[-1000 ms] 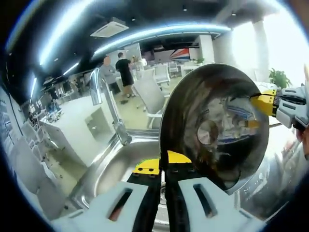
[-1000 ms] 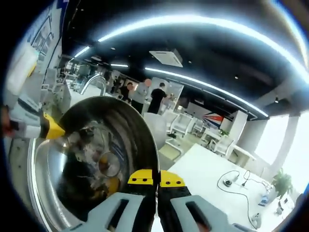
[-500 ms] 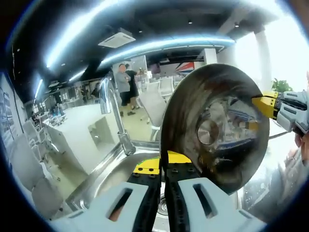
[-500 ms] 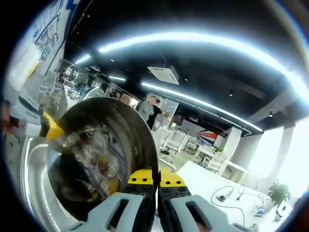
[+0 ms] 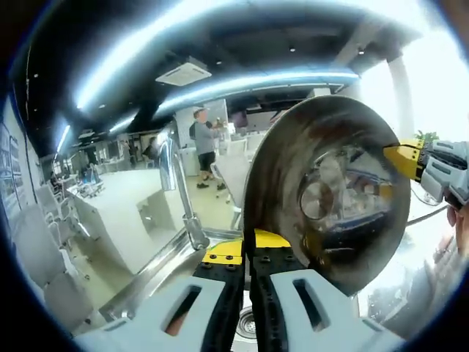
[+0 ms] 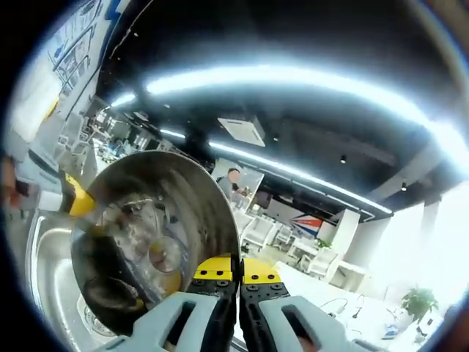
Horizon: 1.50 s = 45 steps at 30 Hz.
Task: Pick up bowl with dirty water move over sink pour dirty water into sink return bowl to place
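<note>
Steel bowl (image 5: 326, 194) held tipped on edge above the sink (image 5: 165, 253).

The left tool (image 5: 248, 246) is clamped on the bowl's near rim and the right tool (image 6: 239, 268) grips the opposite rim, so the bowl hangs between them, beside the faucet (image 5: 179, 194), with the sink drain (image 5: 246, 323) below it.

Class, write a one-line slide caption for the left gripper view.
Both claws, left and right, pinch a steel bowl by its rim, tipped steeply over the sink beside the faucet.
</note>
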Tool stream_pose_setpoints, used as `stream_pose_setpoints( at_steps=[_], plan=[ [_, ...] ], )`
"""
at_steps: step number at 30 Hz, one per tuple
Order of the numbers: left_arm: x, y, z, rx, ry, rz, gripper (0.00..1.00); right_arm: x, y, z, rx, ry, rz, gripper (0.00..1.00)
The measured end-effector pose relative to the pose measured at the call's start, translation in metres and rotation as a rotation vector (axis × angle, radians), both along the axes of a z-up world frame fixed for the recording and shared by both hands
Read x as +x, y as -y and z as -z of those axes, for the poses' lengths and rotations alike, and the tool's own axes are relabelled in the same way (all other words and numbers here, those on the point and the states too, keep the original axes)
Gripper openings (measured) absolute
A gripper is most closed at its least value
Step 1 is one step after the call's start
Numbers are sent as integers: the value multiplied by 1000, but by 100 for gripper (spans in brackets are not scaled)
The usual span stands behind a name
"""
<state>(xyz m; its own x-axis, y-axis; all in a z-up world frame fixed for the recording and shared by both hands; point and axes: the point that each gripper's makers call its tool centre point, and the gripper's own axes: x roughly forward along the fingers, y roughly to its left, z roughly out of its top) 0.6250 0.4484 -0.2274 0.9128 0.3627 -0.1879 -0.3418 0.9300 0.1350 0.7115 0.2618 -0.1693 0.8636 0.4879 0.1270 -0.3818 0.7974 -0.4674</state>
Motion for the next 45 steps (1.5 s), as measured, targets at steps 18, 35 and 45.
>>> stream_pose_setpoints(
  at_steps=[18,35,45],
  plan=[
    [-1,0,-17,14,81,-13,0,-12,1,-31,7,155,2,0],
    [-4,-1,-35,19,182,-21,0,-20,1,-55,12,261,2,0],
    [-8,-1,-55,21,258,-30,0,-26,2,-74,21,332,2,0]
  ],
)
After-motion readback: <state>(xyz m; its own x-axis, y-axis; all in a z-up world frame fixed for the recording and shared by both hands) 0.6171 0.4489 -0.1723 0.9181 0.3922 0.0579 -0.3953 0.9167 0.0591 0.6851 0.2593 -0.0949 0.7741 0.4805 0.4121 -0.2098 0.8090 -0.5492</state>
